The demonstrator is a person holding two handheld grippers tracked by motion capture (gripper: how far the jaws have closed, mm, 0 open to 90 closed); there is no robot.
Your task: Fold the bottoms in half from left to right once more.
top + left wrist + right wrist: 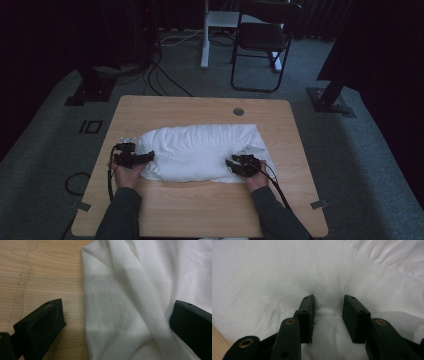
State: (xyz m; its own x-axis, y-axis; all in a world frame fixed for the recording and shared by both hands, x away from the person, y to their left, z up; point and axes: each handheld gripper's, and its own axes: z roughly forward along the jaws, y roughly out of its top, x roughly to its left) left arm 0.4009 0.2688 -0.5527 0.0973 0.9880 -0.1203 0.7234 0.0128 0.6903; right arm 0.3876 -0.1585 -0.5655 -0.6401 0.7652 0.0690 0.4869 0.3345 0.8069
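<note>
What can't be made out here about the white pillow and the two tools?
- High view: dim light blurs both tools, the left tool and the right tool, against the pillow.
- Right tool view: bunched cloth hides whether the pads pinch it.
- Left tool view: frame edges cut off the pillow's far end.

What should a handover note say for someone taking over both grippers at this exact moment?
Left gripper: jaws wide open, a fold of the white pillowcase lying loose between them, one jaw over bare table.
Right gripper: jaws partly closed, pinching a bunched fold of the pillowcase on the pillow.
The pillow lies across the middle of the table, cover mostly on but wrinkled.
Done: the right end is gripped.
Left: probably regrip the left end, then pull the cover smooth.
</note>
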